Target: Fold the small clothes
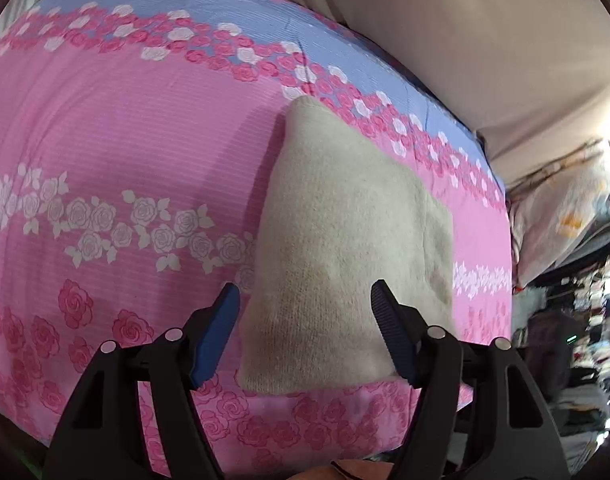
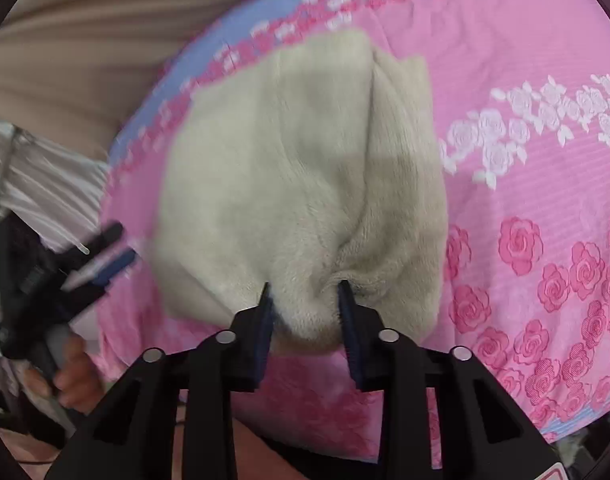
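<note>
Two claws: right claw (image 2: 304,286) pinches the cream garment (image 2: 301,184), left claw (image 1: 305,292) hovers spread.

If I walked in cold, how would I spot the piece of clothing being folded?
Look at the pink rose-print bedsheet covering the bed. Near its blue-banded edge lies a cream fuzzy garment, folded over itself. It is the only plain, pale, fluffy thing on the patterned sheet, and the right gripper pinches its near edge.
</note>
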